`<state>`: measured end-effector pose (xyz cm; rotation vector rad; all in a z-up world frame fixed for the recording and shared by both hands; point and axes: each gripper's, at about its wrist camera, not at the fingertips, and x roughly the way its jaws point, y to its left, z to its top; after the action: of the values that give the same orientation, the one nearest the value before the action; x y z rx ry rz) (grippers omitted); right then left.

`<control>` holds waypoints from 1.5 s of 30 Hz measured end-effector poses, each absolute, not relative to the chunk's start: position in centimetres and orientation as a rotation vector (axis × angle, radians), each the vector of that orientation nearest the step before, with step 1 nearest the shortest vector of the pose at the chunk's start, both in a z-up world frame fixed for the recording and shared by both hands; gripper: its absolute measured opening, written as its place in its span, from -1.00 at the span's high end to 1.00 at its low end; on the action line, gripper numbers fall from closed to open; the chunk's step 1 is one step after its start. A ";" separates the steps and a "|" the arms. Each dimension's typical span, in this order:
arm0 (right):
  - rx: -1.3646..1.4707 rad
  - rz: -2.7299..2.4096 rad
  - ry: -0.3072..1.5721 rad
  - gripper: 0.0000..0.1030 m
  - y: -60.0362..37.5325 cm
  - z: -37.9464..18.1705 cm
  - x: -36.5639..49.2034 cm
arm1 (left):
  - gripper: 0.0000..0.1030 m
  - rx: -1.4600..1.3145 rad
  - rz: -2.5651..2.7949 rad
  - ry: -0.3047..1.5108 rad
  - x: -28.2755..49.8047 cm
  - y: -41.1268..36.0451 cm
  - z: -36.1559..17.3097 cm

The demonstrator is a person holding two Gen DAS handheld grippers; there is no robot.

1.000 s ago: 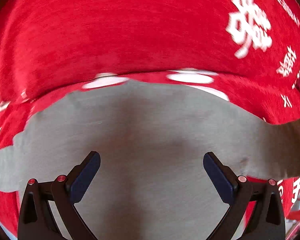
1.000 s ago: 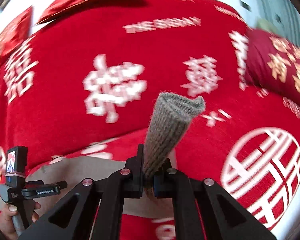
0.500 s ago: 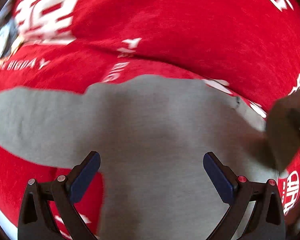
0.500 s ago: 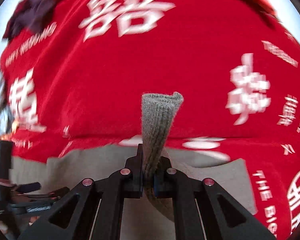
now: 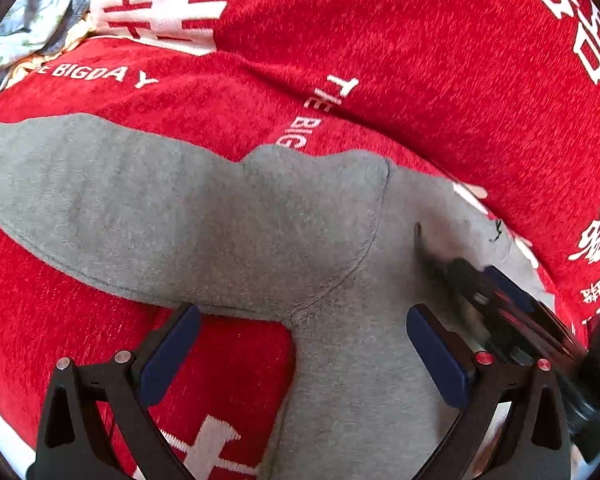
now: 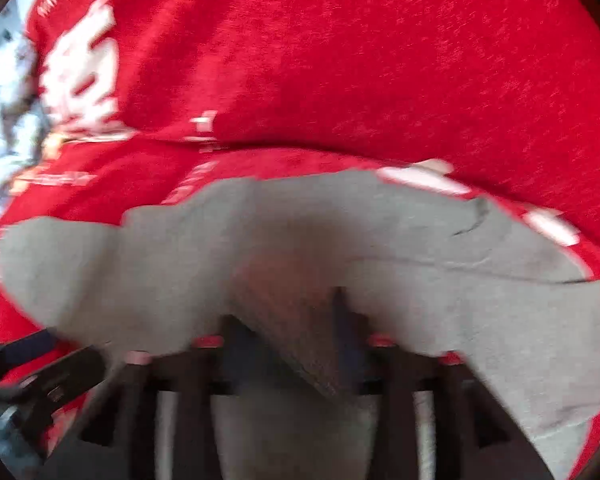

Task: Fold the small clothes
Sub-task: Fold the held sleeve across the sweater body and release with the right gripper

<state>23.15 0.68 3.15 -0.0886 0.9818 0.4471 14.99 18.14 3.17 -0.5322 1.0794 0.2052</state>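
Under my tools lies a plain grey knit garment [image 5: 228, 224] with darker stitched seams. It rests on a bright red plush blanket [image 5: 440, 60] printed with white characters and white lettering. My left gripper [image 5: 302, 354] has black arms, navy pads and small red dots.

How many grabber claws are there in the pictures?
2. The left gripper hangs open over the grey garment. The right gripper is just to its right; its jaws have just been opening, the garment's knit cuff between them. No others show.
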 end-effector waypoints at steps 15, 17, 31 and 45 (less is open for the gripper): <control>0.010 0.016 1.018 -0.52 -22.3 2.5 22.8 | -1.00 -0.349 0.011 1.107 23.3 3.5 5.9; -0.011 0.020 1.051 -0.51 -22.5 0.7 22.6 | -1.00 -0.283 -0.027 1.126 25.6 -0.1 5.6; -0.083 0.028 0.932 -0.61 -21.4 0.3 21.0 | -1.00 -0.045 0.020 1.153 23.9 1.3 1.4; -0.174 0.085 1.063 -0.69 -18.0 -0.2 25.9 | -1.00 -0.101 0.140 1.204 24.7 3.3 0.7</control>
<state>25.95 -18.02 -0.17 -0.1739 1.0626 0.0846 24.71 3.33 0.72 -0.1006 1.2042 0.1399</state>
